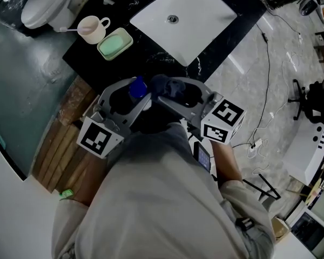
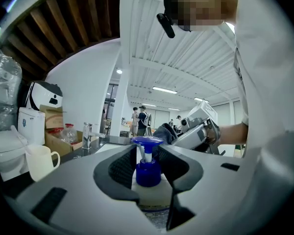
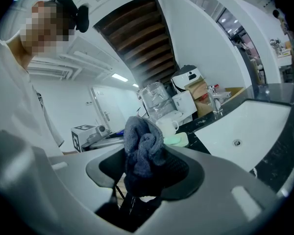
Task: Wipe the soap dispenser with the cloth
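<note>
I hold both grippers close to my chest, above the counter's near edge. A soap dispenser (image 1: 137,87) with a blue pump head (image 2: 147,142) and a pale body (image 2: 154,198) stands upright between the jaws of my left gripper (image 2: 148,156), which is shut on it. Bunched between the jaws of my right gripper (image 3: 146,164) is a dark blue-grey cloth (image 3: 143,153), and that gripper is shut on it. In the head view the cloth (image 1: 171,86) sits just right of the pump head, close beside it; whether they touch I cannot tell. From the left gripper view, the right gripper (image 2: 198,133) and cloth (image 2: 165,132) show just behind the pump.
A black counter (image 1: 151,47) carries a white sink basin (image 1: 200,28), a white cup (image 1: 92,29) and a green soap dish (image 1: 115,43). A toilet (image 1: 43,4) stands at the far left. Wooden slats (image 1: 62,144) lie below left; cables (image 1: 267,90) cross the floor at right.
</note>
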`<state>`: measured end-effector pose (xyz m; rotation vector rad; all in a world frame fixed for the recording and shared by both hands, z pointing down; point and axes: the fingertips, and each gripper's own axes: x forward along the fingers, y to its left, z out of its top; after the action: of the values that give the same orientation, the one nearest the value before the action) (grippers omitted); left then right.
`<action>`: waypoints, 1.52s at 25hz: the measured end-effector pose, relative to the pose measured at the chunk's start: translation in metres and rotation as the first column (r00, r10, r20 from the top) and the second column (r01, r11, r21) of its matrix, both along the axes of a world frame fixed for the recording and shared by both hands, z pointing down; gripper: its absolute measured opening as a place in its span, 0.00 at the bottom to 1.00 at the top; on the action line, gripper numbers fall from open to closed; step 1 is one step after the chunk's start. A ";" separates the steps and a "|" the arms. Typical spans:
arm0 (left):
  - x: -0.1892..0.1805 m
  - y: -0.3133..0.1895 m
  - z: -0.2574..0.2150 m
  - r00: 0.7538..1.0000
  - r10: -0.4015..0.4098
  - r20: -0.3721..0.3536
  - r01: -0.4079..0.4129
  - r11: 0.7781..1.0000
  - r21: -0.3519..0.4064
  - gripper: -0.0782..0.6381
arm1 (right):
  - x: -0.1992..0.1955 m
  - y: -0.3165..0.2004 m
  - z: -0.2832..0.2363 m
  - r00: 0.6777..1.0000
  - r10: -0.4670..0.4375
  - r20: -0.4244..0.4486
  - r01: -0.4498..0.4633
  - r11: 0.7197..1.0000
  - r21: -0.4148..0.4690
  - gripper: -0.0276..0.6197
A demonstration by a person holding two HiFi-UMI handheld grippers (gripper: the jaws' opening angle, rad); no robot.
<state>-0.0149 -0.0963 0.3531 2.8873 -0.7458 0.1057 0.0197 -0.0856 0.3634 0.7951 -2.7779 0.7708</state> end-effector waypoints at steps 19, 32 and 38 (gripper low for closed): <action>-0.007 0.020 0.006 0.999 0.038 0.001 -0.038 0.998 0.045 0.33 | 0.000 0.000 0.014 0.999 -0.011 -0.030 0.010 0.999 -0.039 0.33; -0.017 0.027 0.006 1.000 0.012 0.023 -0.014 0.998 0.066 0.39 | 0.009 0.002 0.008 0.998 0.040 -0.046 -0.040 0.999 -0.003 0.33; -0.030 0.031 0.001 0.999 -0.042 -0.032 0.044 0.998 0.053 0.39 | 0.013 0.004 0.003 0.996 0.066 -0.058 -0.064 0.998 0.026 0.33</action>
<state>-0.0453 -0.0652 0.3546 2.9145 -0.8165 0.0362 0.0326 -0.0821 0.3663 0.9021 -2.7266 0.7136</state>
